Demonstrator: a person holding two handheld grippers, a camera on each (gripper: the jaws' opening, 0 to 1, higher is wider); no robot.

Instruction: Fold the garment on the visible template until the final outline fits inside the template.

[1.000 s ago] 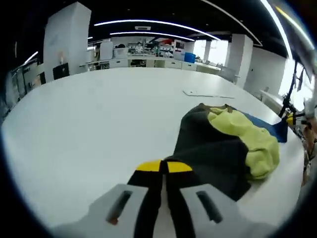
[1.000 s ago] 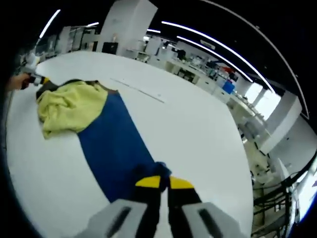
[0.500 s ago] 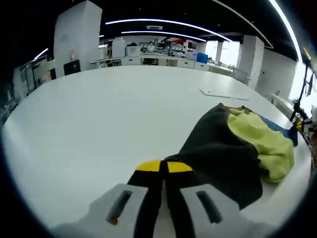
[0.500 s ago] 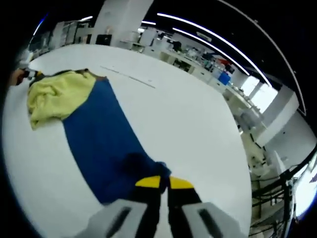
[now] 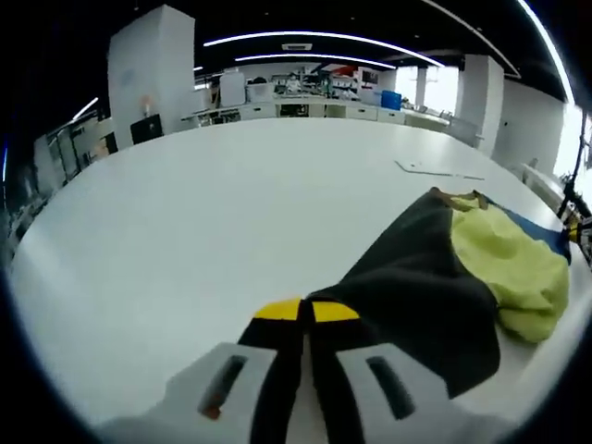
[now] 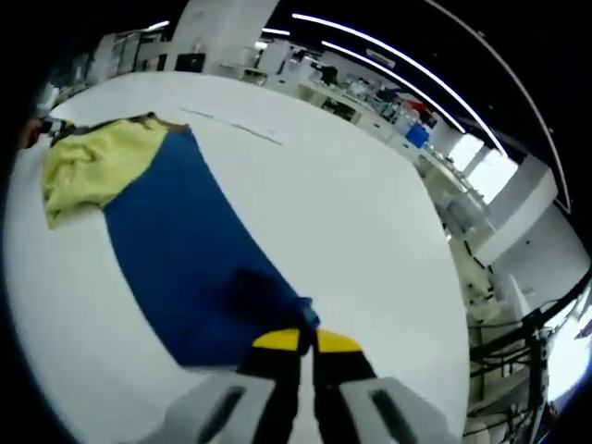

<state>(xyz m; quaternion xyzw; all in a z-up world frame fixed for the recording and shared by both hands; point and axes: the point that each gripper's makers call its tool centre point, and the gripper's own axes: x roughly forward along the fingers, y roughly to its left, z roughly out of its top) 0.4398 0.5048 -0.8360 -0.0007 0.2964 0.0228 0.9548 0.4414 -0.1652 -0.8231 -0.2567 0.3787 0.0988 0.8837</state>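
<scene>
The left gripper [image 5: 306, 311] has its yellow-tipped jaws pressed together on the dark end of the garment [image 5: 435, 287], pinching the cloth right at the tips. From there the black fabric runs away across the white table [image 5: 185, 213] toward the far right, where it meets a bunched yellow-green part [image 5: 513, 273] and a sliver of blue beyond it. The right gripper [image 6: 308, 340] is likewise clamped tight, its jaws closed on the corner of the blue panel [image 6: 176, 250] at the other end of the same garment. In the right gripper view the blue stretch lies flat on the table [image 6: 342, 203] and leads off to the upper left, ending in the crumpled yellow-green heap [image 6: 88, 166], with the other gripper's yellow tip just visible past it near the table edge. The garment sits out on the open tabletop, spread long between the two grippers. A thin pale strip [image 5: 435, 170] lies on the table well beyond the garment. Nothing stands between either gripper and the cloth. Around the table are a white pillar [image 5: 148, 74], far counters crowded with equipment [image 5: 305, 92] and long ceiling light strips [image 6: 398, 69].
</scene>
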